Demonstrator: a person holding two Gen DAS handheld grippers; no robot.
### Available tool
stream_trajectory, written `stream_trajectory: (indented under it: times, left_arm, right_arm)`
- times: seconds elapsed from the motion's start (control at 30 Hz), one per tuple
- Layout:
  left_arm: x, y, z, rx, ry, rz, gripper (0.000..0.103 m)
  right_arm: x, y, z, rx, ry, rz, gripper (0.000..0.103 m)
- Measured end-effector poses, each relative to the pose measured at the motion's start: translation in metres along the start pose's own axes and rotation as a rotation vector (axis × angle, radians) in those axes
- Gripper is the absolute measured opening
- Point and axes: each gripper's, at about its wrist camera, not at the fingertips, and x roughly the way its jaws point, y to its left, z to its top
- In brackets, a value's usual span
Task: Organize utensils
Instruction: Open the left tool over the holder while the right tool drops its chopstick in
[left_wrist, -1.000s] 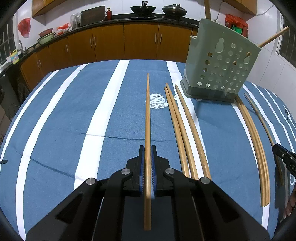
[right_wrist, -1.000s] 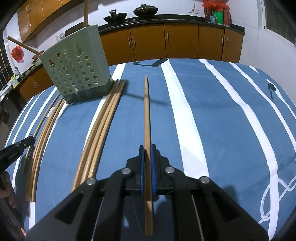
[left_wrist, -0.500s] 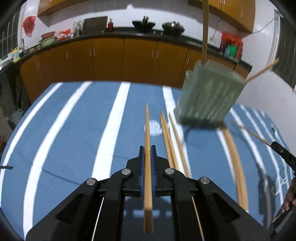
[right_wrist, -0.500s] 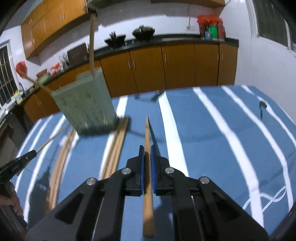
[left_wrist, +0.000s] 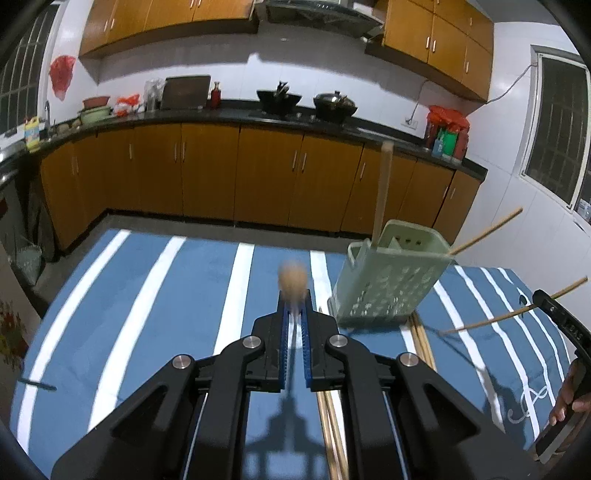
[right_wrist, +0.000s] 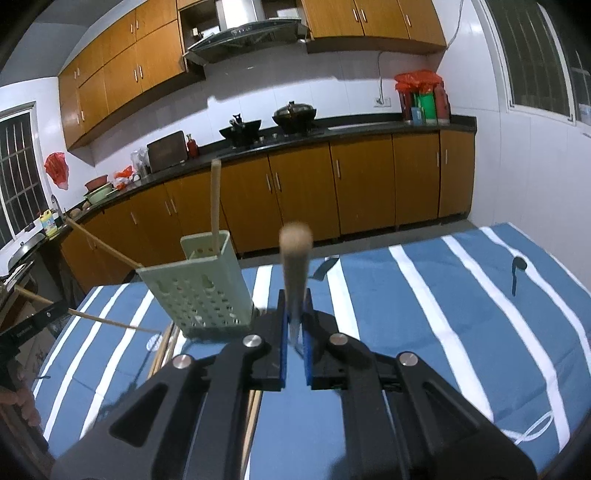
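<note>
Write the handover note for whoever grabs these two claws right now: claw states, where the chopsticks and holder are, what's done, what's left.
Left claw: shut on one wooden chopstick, held off the table, tip pointing forward.
Right claw: shut on another chopstick, also held off the table.
Green holder: upright on the striped tablecloth, between the two claws.
Done: two chopsticks already stand in the holder, one upright, one leaning out over the rim.
Left: drop both held chopsticks in, then collect the loose ones lying on the cloth beside the holder's base.
</note>
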Motion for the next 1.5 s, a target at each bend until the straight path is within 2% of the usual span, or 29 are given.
stream_trajectory:
  times: [0.23, 0.47, 0.6, 0.77, 0.93, 1.13, 1.27, 1.37, 1.43, 1.5]
  left_arm:
    - [-0.033, -0.012, 0.035, 0.044, -0.085, -0.035, 0.007]
    - [-0.069, -0.035, 0.060, 0.071, -0.167, -0.129, 0.007]
    - [-0.078, -0.052, 0.075, 0.067, -0.251, -0.143, 0.007]
    - [-0.068, -0.066, 0.089, 0.051, -0.327, -0.133, 0.007]
    - [-0.040, -0.075, 0.083, 0.070, -0.319, -0.116, 0.007]
    - [0.002, -0.075, 0.068, 0.067, -0.220, -0.126, 0.007]
    - [0.006, -0.074, 0.063, 0.067, -0.198, -0.133, 0.008]
    - [0.000, -0.072, 0.065, 0.066, -0.208, -0.137, 0.015]
    - [-0.004, -0.069, 0.068, 0.058, -0.223, -0.139, 0.026]
    - [-0.010, -0.071, 0.071, 0.054, -0.240, -0.141, 0.029]
  right_arm:
    - [-0.039, 0.002, 0.044, 0.009, -0.091, 0.084, 0.008]
    - [-0.078, 0.020, 0.084, 0.003, -0.183, 0.218, 0.008]
    - [-0.080, 0.039, 0.100, -0.028, -0.239, 0.222, 0.008]
    - [-0.059, 0.059, 0.108, -0.050, -0.243, 0.210, 0.008]
    - [-0.022, 0.071, 0.107, -0.077, -0.206, 0.177, 0.008]
    - [0.019, 0.076, 0.097, -0.080, -0.120, 0.152, 0.010]
    - [0.025, 0.075, 0.092, -0.079, -0.108, 0.152, 0.013]
    - [0.019, 0.073, 0.092, -0.072, -0.124, 0.155, 0.015]
    - [0.011, 0.071, 0.093, -0.068, -0.141, 0.159, 0.015]
    - [-0.001, 0.068, 0.094, -0.068, -0.166, 0.159, 0.016]
